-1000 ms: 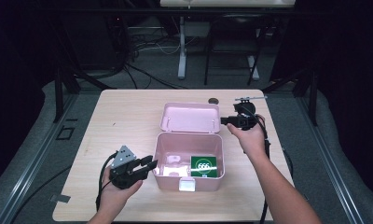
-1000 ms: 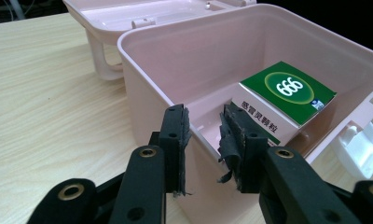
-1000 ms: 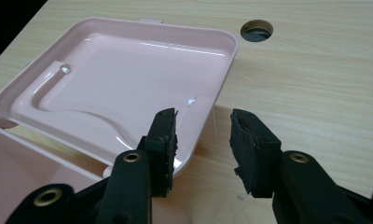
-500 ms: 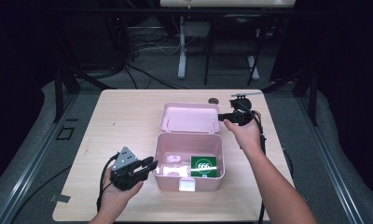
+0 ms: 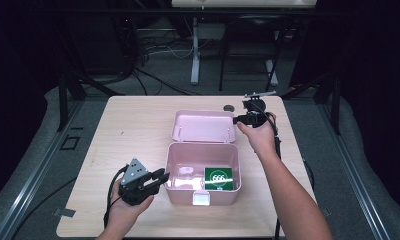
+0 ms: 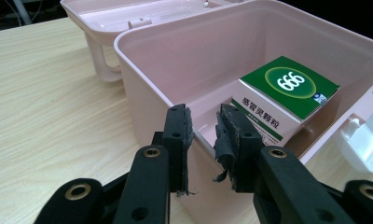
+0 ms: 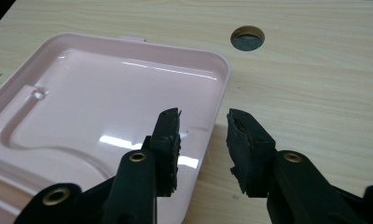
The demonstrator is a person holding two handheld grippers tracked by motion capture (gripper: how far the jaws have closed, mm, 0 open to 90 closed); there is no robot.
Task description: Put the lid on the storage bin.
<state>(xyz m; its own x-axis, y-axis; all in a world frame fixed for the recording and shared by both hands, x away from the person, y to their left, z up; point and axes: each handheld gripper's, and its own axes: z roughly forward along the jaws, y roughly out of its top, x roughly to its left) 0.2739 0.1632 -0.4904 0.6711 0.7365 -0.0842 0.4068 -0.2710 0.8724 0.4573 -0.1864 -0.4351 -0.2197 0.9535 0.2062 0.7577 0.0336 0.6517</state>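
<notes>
While my left claw (image 6: 201, 128) straddles the near left wall of the pink box (image 5: 228, 150), one jaw outside and one inside, I judge it to be steadying the box; its jaws have just been closing, and whether the pads already press on the wall I cannot tell from the left gripper view. Just past that claw, inside the box, the green-topped medicine carton (image 6: 287, 100) leans against the far wall, beyond the jaw tips and to their right. My right claw (image 7: 203, 128) sits at the corner of the open lid (image 7: 110, 102), which lies flat on the table (image 5: 133, 125) behind the box. The lid's edge runs up between the two jaws, one jaw over the lid's inner face, the other over bare wood. Those jaws have just been closing too, yet a gap shows on both sides of the rim, so nothing is gripped there. A round hole (image 7: 247, 37) in the tabletop lies ahead of this claw, well apart from it. The step in hand, as I read it, is taking hold of the lid to swing it shut. Next I must close the right jaws squarely on the rim, then lift in an arc over the hinge while the left claw keeps the box from sliding
</notes>
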